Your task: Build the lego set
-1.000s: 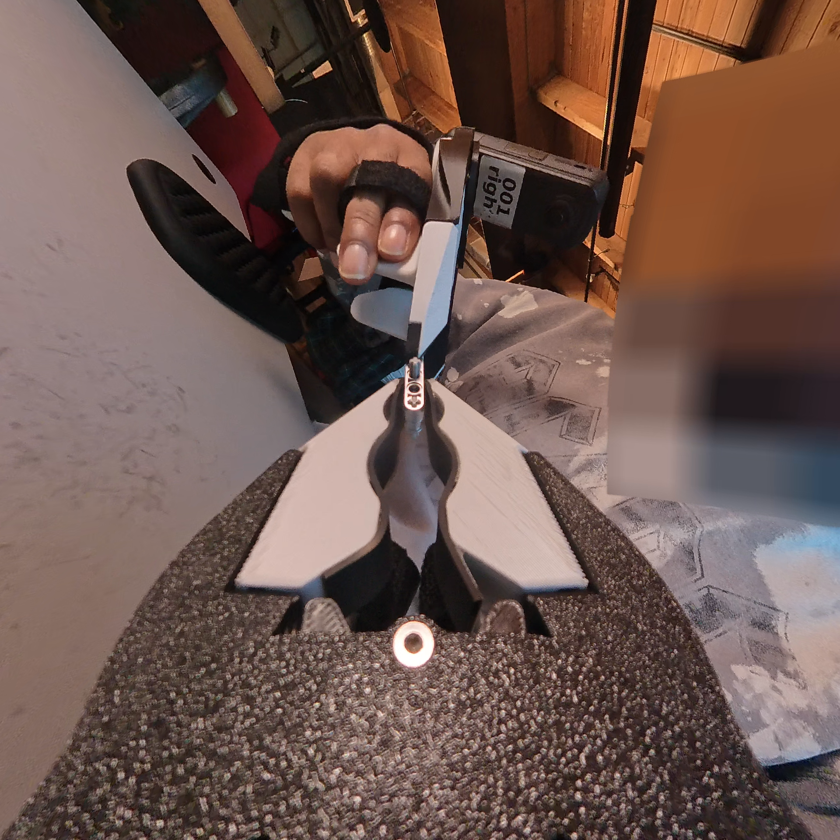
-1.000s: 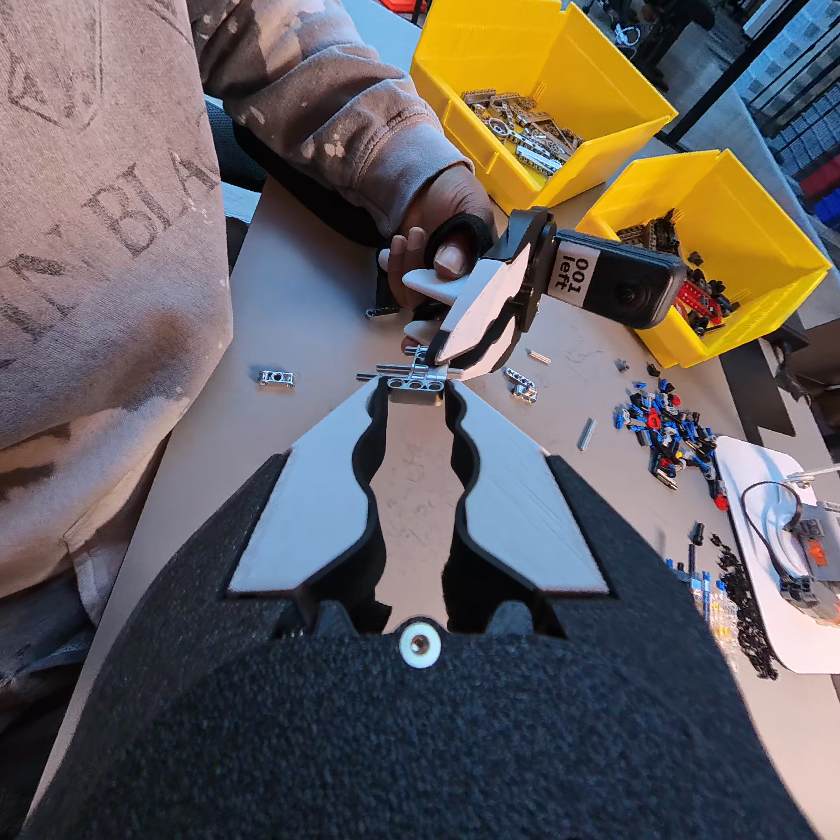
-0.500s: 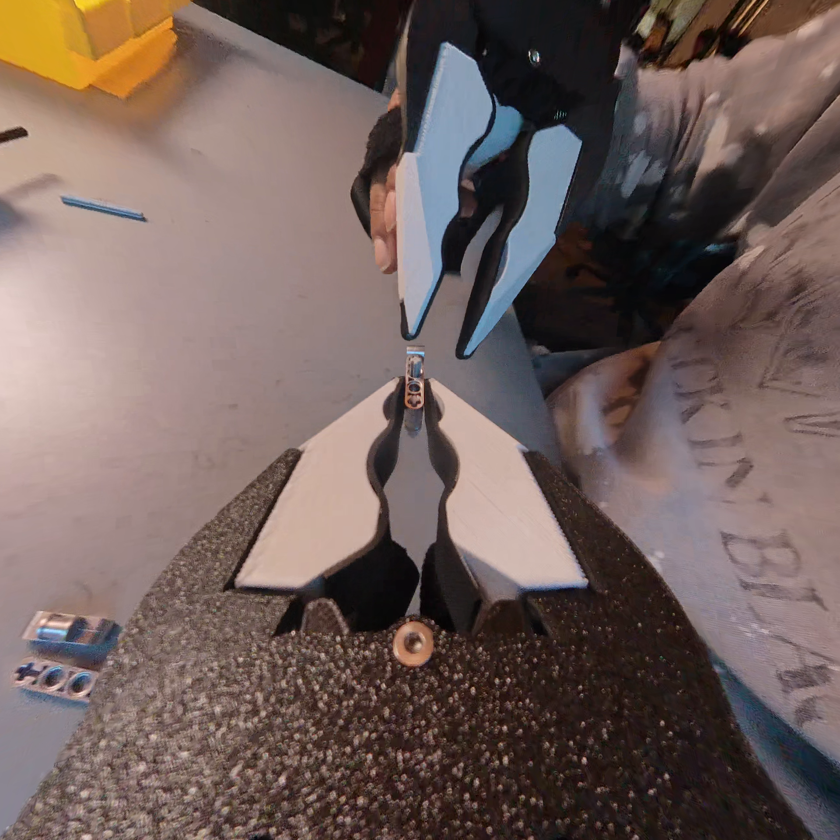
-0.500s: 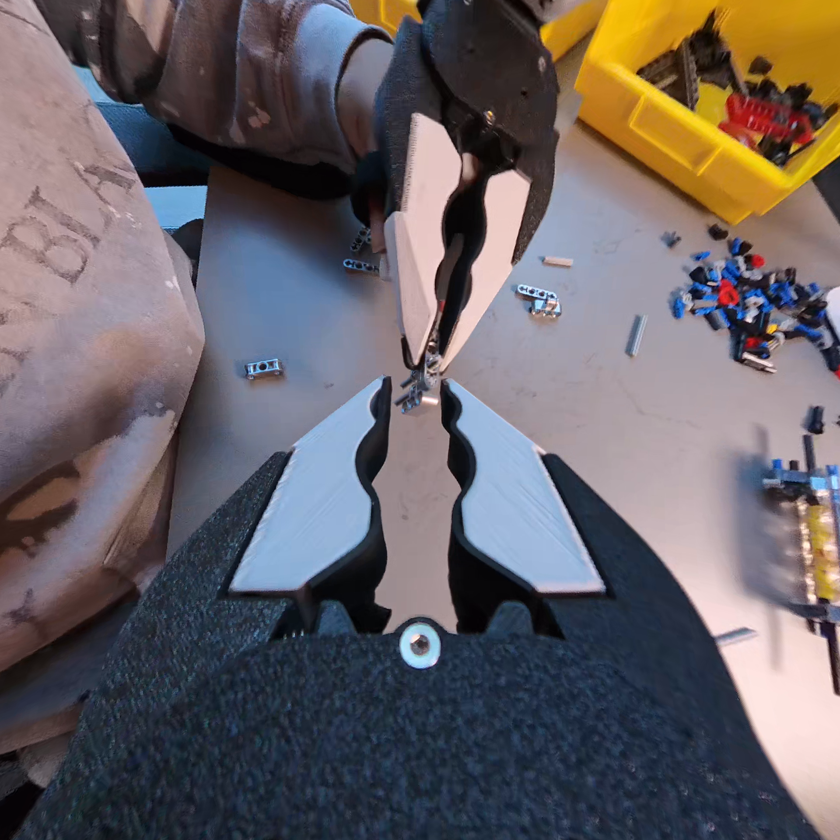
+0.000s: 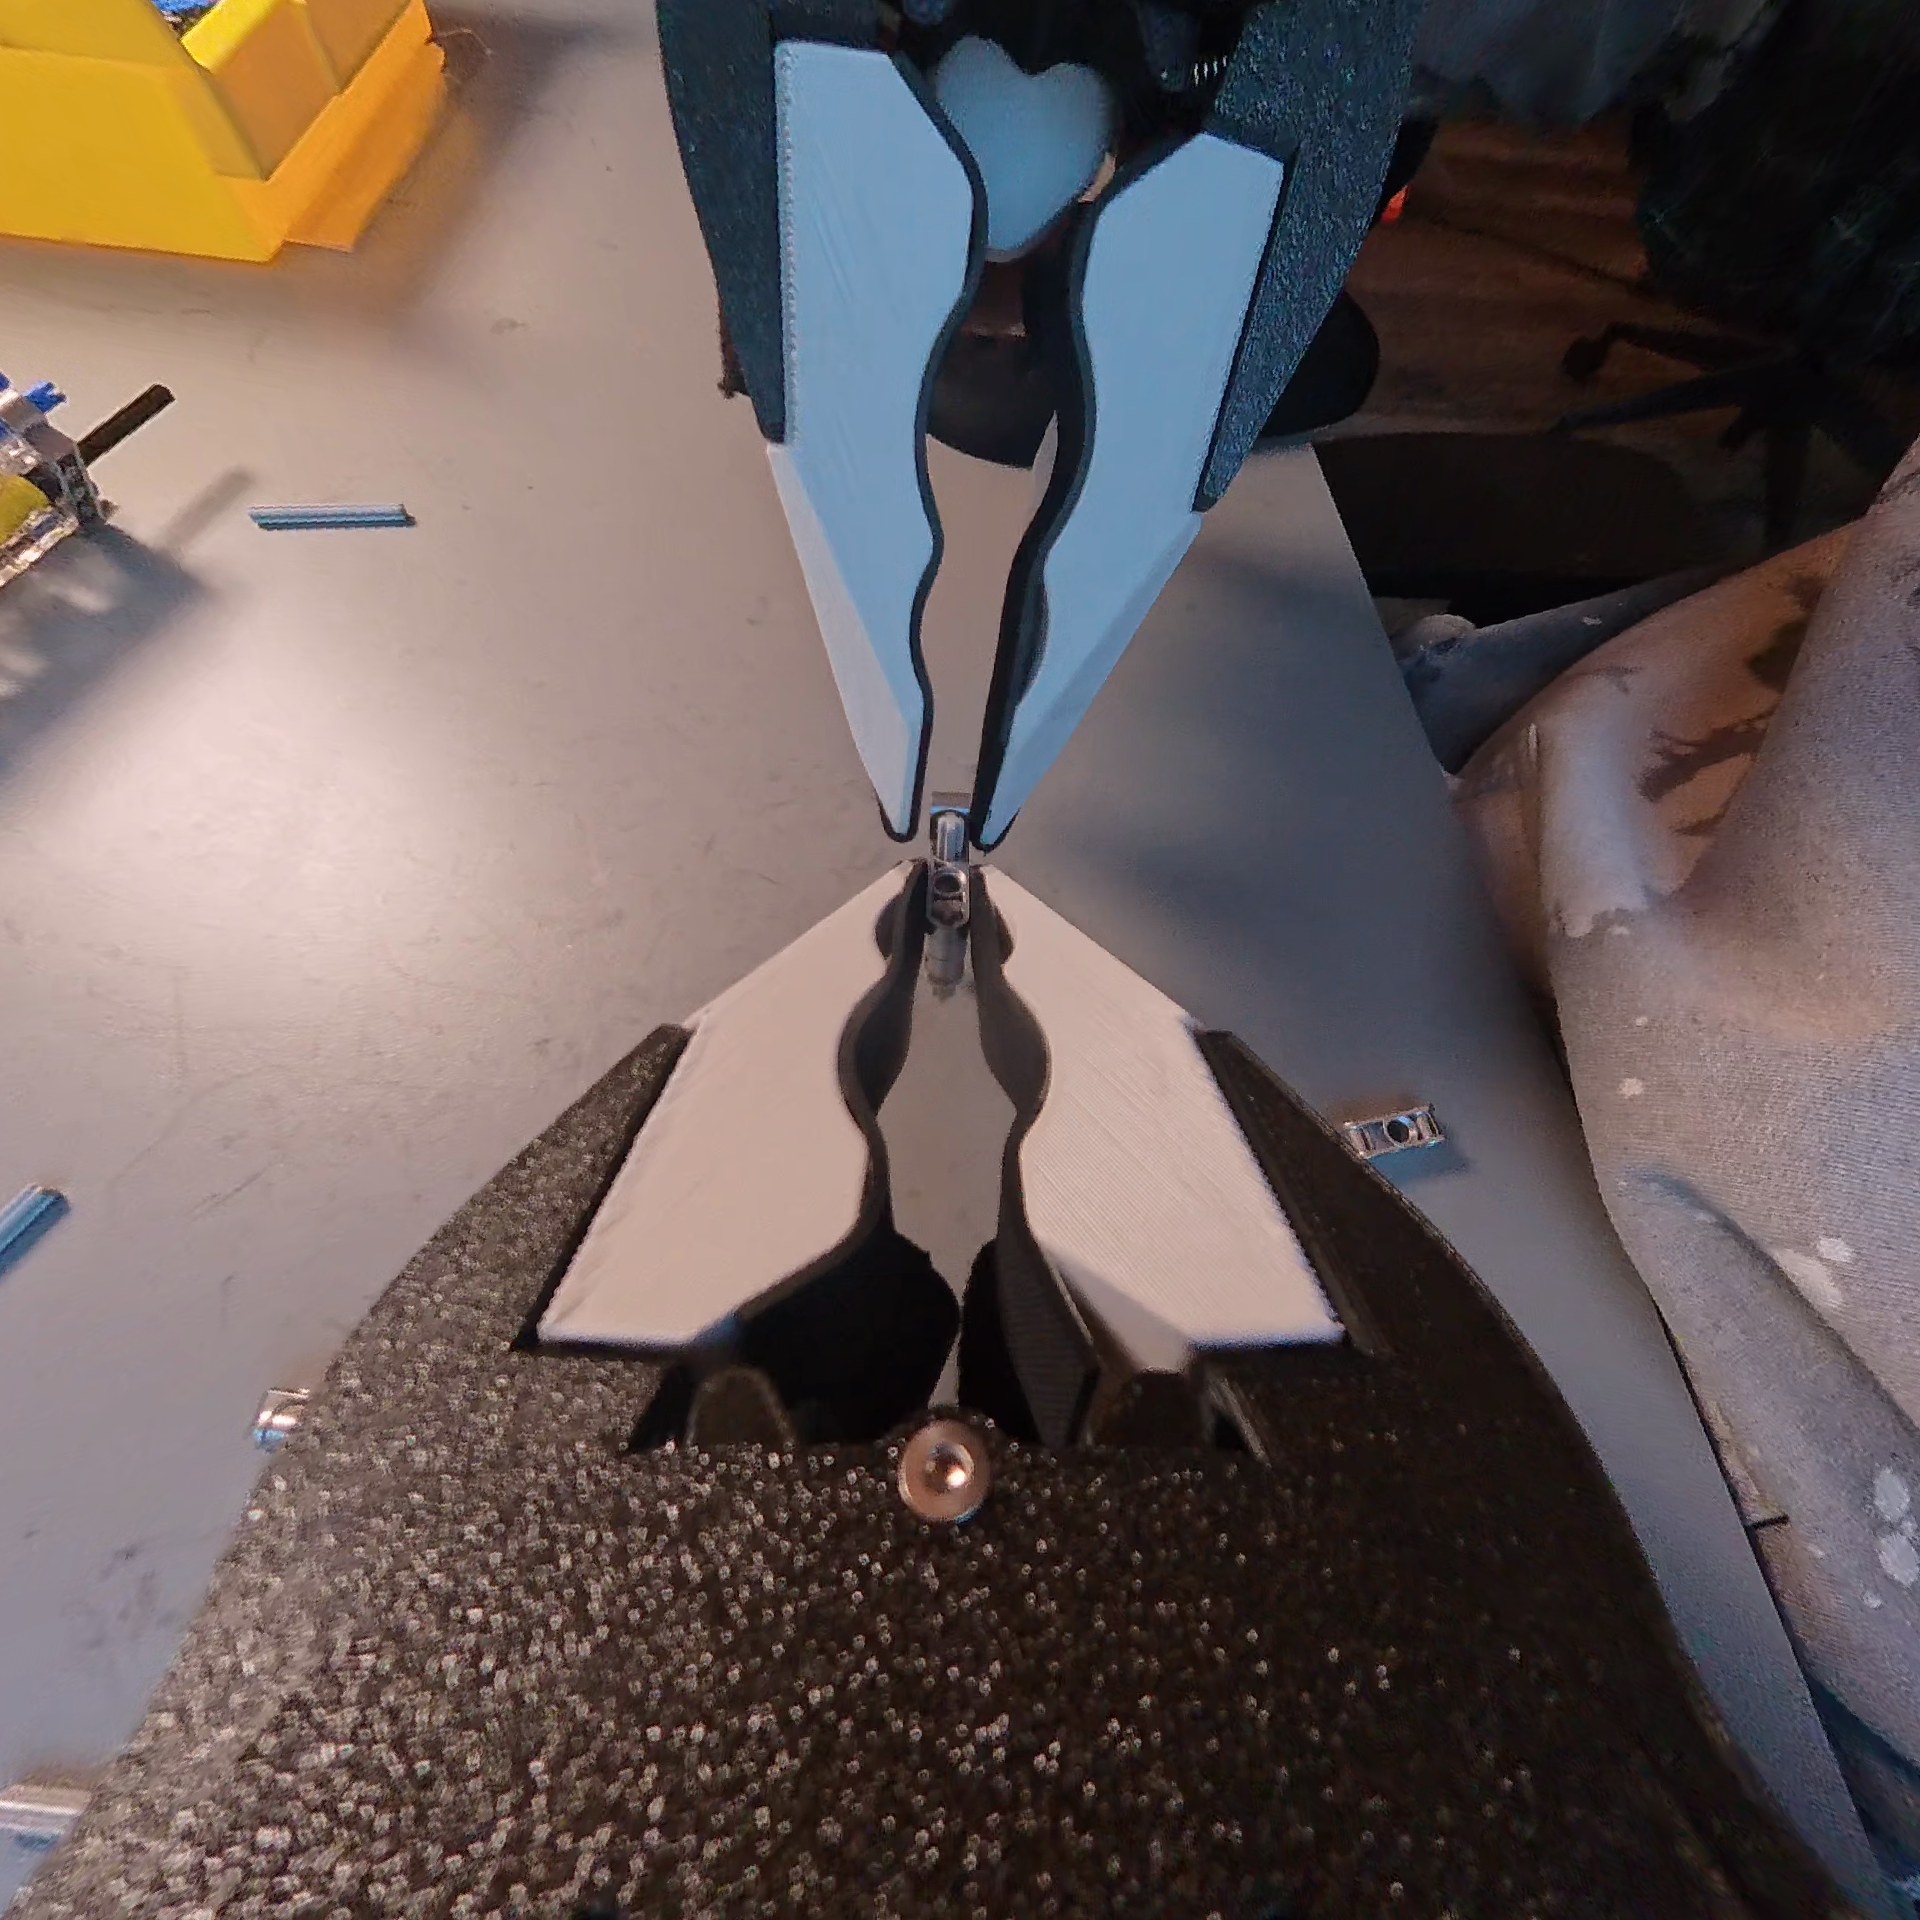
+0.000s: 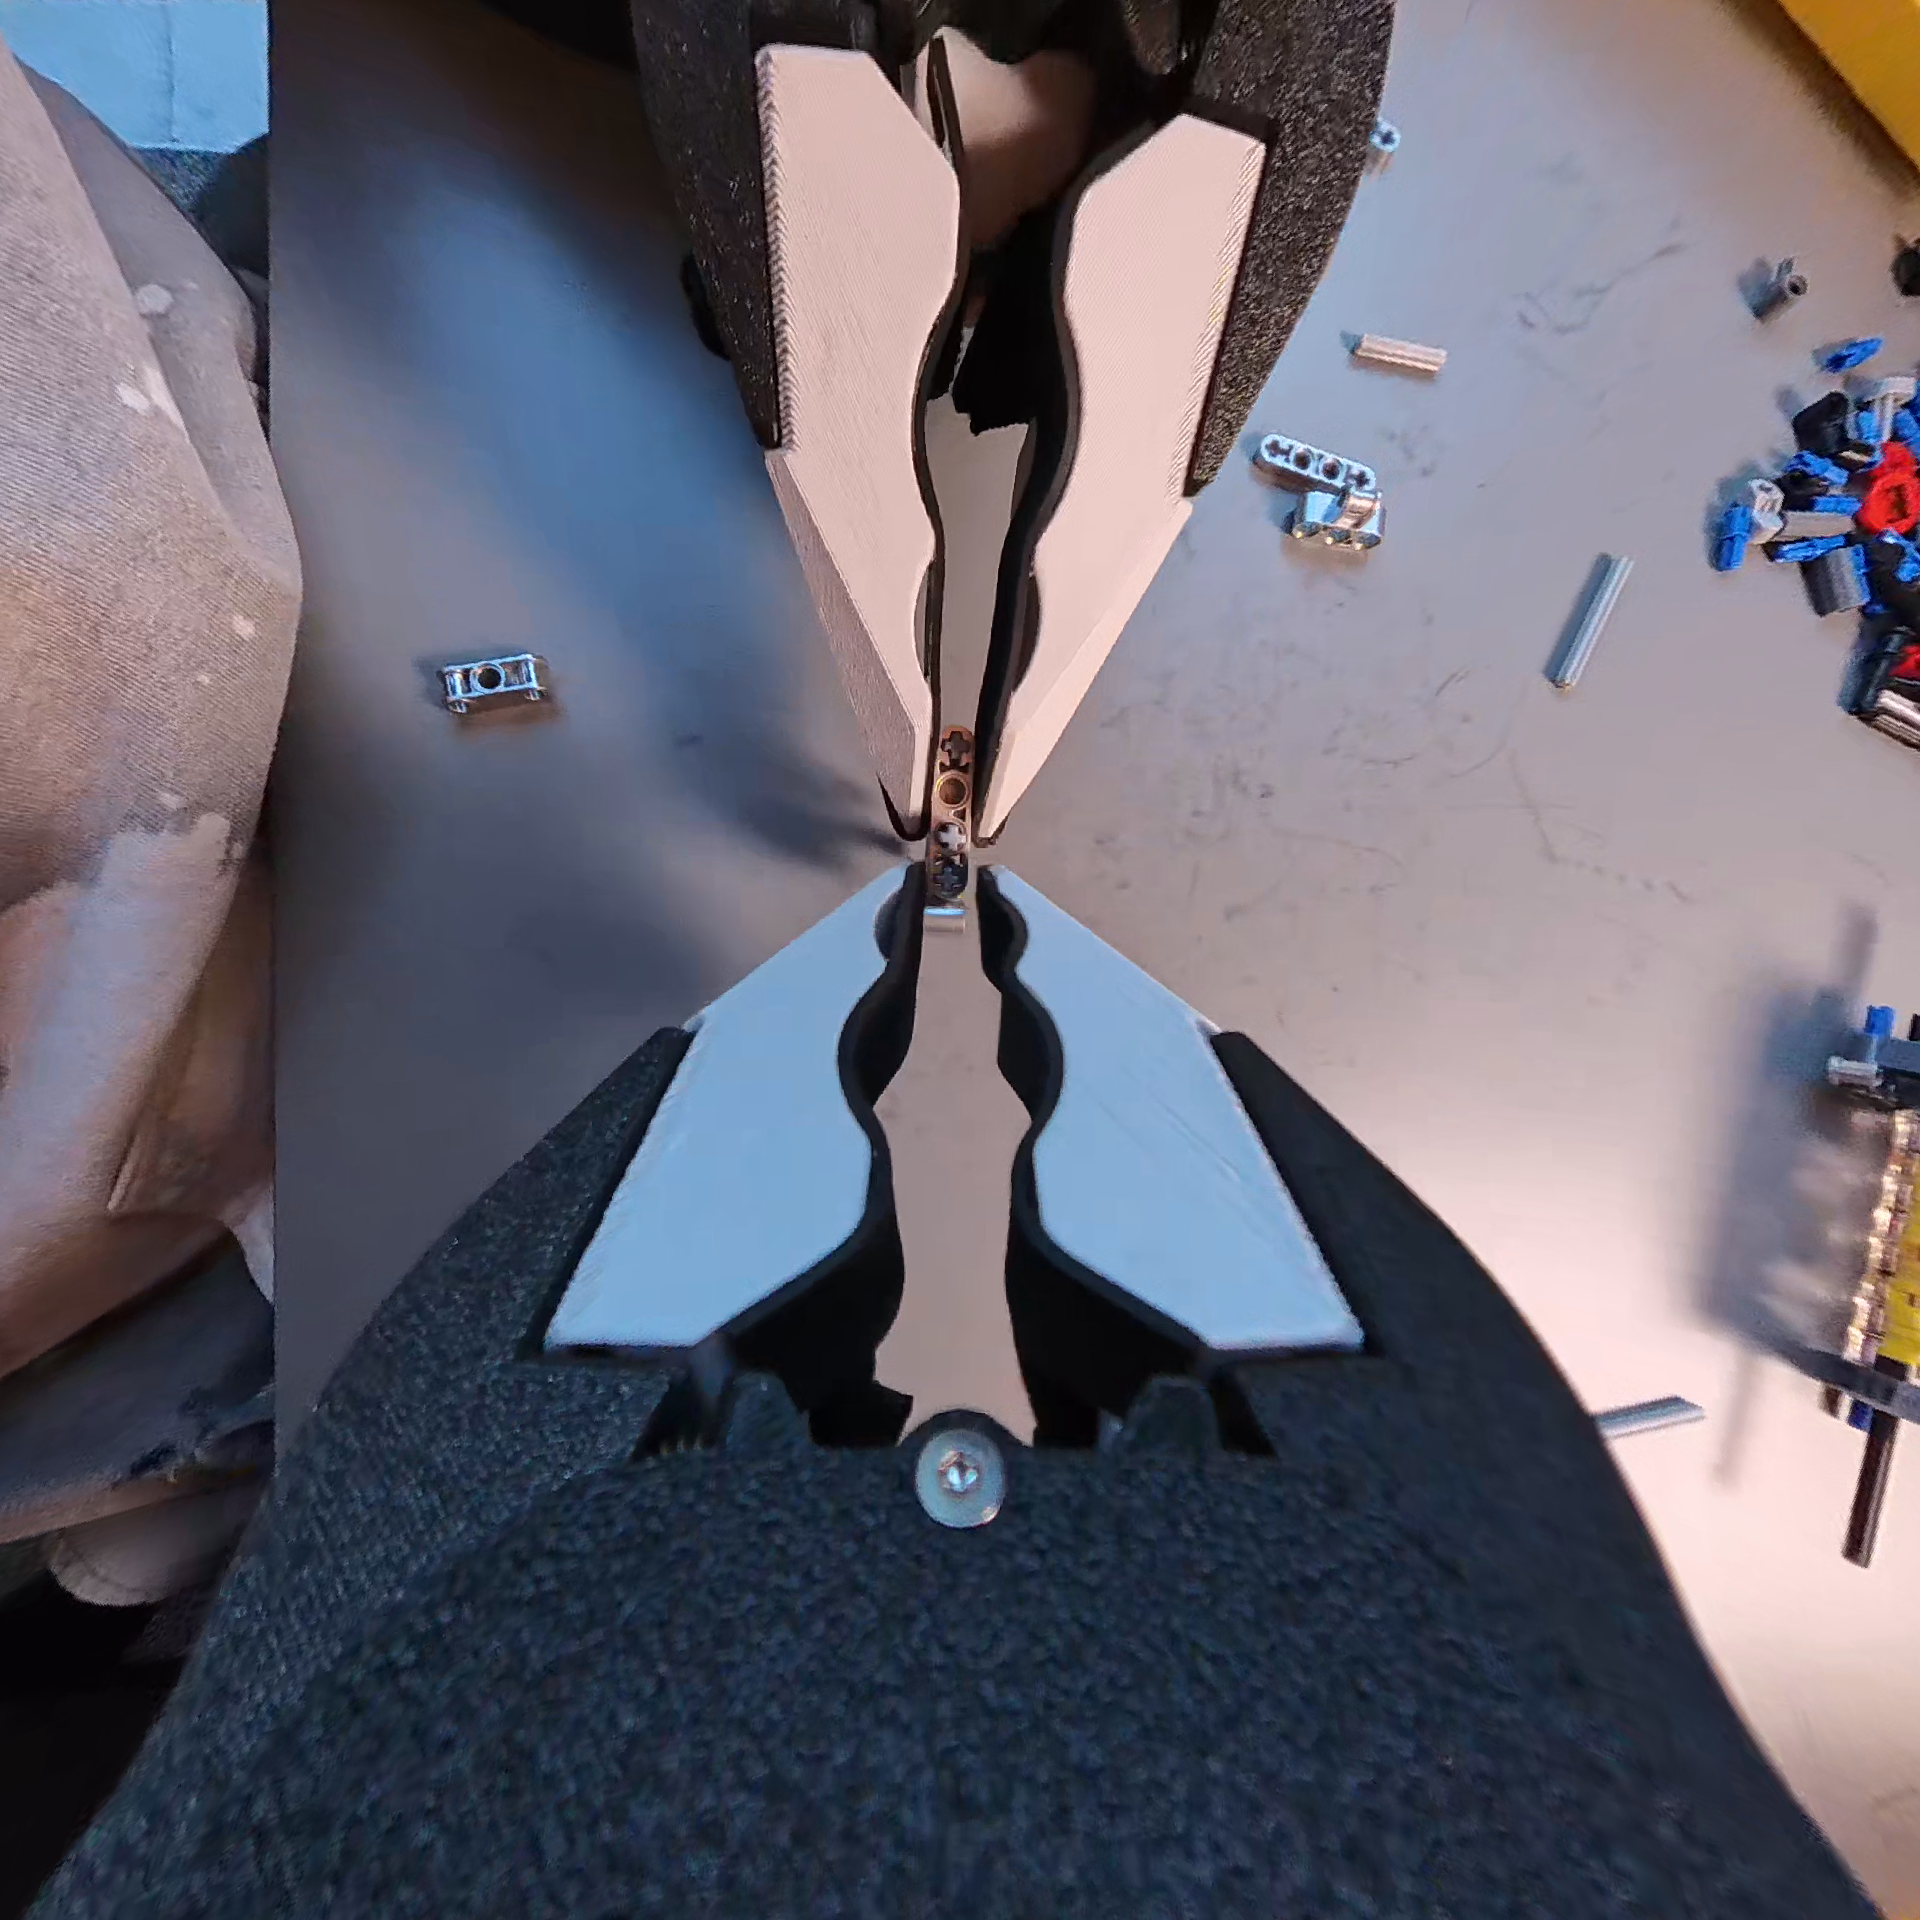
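Where half a second earlier the right tool point(image 6: 948, 878) had gaped short of it, both tools had now clenched tip to tip on the small grey perforated plastic beam point(image 6: 952, 821), the left tool point(image 5: 948, 883) gripping its other end above the grey desk point(image 5: 436, 831).

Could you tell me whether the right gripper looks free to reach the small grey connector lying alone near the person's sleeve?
Probably not yet: the right gripper is shut on the grey beam, shared with the left gripper. The table towards the small grey connector lies bare.
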A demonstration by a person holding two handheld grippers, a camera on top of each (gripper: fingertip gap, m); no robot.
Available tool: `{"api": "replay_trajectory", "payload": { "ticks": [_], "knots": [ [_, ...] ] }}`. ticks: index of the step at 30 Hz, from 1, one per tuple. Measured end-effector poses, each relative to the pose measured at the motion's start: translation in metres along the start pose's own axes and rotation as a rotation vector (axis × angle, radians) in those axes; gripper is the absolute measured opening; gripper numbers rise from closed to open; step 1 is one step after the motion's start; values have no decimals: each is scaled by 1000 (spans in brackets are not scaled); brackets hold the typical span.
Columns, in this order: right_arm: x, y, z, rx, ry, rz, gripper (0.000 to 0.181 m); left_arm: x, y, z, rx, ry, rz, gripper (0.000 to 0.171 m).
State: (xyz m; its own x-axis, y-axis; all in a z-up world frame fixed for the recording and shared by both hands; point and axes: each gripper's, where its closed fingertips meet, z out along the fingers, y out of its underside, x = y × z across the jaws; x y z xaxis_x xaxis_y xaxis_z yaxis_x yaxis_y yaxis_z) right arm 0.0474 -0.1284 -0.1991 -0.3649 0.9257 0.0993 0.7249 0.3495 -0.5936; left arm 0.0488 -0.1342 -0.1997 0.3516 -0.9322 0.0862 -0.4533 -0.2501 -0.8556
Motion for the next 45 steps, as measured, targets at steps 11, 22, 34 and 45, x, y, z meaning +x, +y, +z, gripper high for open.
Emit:
{"api": "replay_trajectory", "payload": {
  "ticks": [11, 22, 34, 45],
  "knots": [
    [-1, -2, 7, -95, -41, -16, 4, -1, 10, -1, -47, 22, 2, 6],
    [-7, 3, 17, -134, -45, 58, 4, 2, 10, 0, -81, 16, 31, 6],
    [-4, 1, 10, -104, -21, 46, 5, 1, 10, 0, -113, 14, 49, 5],
    [-4, 0, 6, -165, -42, -9, 5, 1, 10, 1, -132, 13, 61, 5]
  ]
}}
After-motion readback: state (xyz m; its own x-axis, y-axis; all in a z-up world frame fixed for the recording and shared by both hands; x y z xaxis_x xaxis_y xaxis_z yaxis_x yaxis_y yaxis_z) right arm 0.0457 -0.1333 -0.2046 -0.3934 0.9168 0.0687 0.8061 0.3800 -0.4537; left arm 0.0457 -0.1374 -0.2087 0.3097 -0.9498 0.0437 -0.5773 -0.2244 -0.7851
